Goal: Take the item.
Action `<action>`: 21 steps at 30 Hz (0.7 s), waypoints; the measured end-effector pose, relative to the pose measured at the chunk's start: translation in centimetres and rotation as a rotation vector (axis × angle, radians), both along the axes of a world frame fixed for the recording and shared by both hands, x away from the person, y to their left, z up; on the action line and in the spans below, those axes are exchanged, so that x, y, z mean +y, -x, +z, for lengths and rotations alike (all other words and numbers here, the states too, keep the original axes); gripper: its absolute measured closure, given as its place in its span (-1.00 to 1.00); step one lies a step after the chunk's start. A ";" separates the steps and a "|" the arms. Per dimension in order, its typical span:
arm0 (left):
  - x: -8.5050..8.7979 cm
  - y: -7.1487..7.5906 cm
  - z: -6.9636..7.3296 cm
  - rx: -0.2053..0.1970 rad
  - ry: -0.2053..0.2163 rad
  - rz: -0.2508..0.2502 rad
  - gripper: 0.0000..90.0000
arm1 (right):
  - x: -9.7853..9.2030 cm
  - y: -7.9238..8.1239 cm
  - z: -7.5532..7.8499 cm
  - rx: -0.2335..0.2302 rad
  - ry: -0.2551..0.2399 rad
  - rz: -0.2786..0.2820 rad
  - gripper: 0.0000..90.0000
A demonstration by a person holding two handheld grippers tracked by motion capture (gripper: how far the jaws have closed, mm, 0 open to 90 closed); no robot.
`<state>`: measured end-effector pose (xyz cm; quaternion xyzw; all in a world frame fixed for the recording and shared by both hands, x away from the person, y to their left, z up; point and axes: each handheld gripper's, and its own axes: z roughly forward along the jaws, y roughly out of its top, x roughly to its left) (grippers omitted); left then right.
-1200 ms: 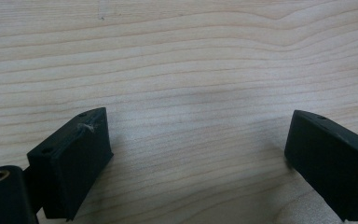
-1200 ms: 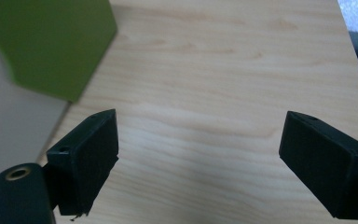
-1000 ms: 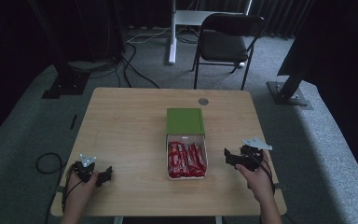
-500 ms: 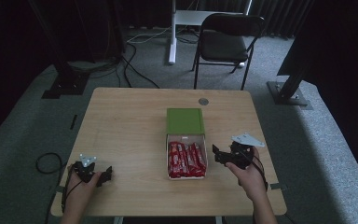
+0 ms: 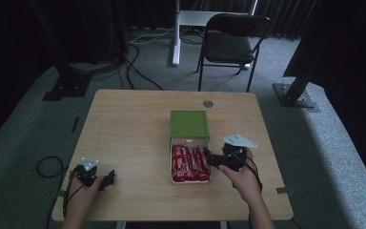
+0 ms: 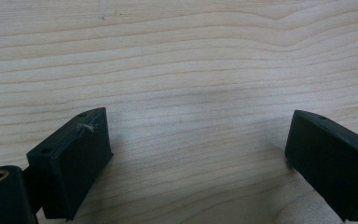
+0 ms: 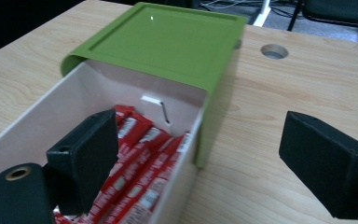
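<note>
Right gripper view: right hand-held gripper [image 7: 205, 163] agape astride drawer wall [image 7: 186, 172]; light, slippery candy bars [image 7: 140, 172] below—pinch midway.

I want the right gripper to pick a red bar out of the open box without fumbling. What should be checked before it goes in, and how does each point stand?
1. Box open: ok. The white drawer is slid out of the green sleeve.
2. Bars reachable: ok. The red bars lie uncovered in the drawer.
3. Right gripper open: ok. Its jaws stand wide apart and hold nothing.
4. Right gripper lined up: not ok. One jaw is over the bars, the other over the table outside the drawer wall.
5. Left gripper out of the way: ok. It is open over bare wood, far from the box.
6. Bars loose or stuck: cannot tell.
</note>
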<state>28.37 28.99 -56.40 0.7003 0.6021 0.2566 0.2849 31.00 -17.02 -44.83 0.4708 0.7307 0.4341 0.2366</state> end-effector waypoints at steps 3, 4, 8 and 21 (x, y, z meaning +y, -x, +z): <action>0.0 0.0 0.0 0.000 0.000 0.000 -0.84 | 0.9 0.0 0.0 0.003 -0.001 0.018 -0.74; 0.0 0.0 0.0 -0.001 0.001 0.000 -0.84 | 1.2 0.0 0.0 0.002 0.000 0.027 -0.74; 0.0 0.0 0.0 -0.001 0.001 0.001 -0.84 | 2.3 0.0 0.0 0.004 0.001 0.049 -0.74; 0.0 0.0 0.0 -0.001 0.001 0.001 -0.84 | 5.9 0.2 -0.7 0.026 0.003 0.118 -0.74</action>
